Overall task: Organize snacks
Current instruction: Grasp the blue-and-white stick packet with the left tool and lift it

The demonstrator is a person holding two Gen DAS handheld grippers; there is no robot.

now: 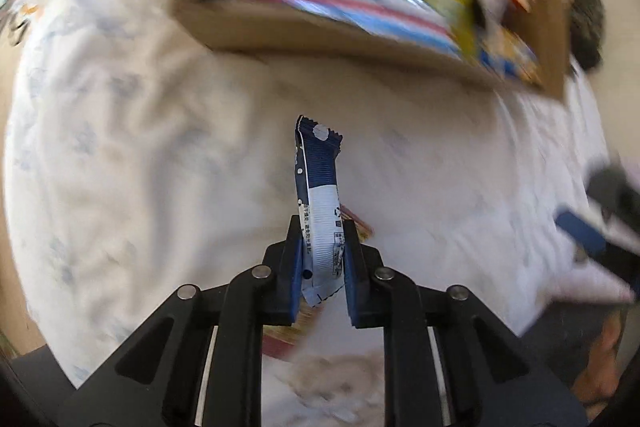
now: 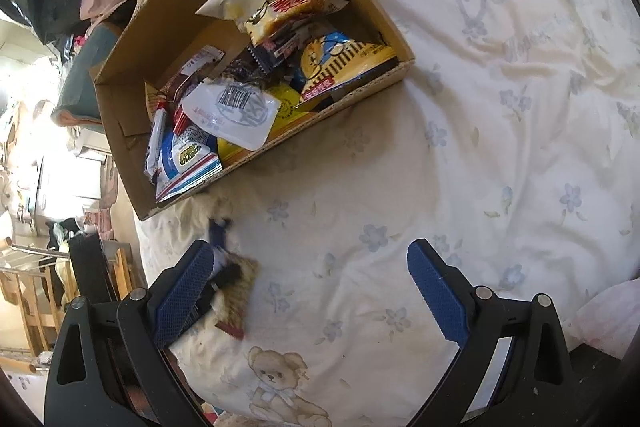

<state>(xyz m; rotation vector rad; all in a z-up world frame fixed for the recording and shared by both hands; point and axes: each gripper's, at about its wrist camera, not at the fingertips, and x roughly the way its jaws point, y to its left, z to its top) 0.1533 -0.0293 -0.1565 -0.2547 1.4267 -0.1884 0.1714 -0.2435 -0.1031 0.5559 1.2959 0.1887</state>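
The left gripper [image 1: 322, 259] stands clamped on a slim blue-and-white snack packet [image 1: 318, 195], centre of the left wrist view, its pads pinching the lower half so the crimped top stands free — a hold that leaves the packet ready to be dropped end-first. Across the top of that frame lies the cardboard box [image 1: 304, 35], already crowded with bright bags, the likely destination. In the right wrist view the right gripper [image 2: 312, 291] waits with jaws spread wide over the floral bedsheet [image 2: 500, 147], holding nothing. At lower left of that frame, beside its left finger, another flat snack [image 2: 236, 291] appears to rest on the sheet — blur makes it hard to identify.
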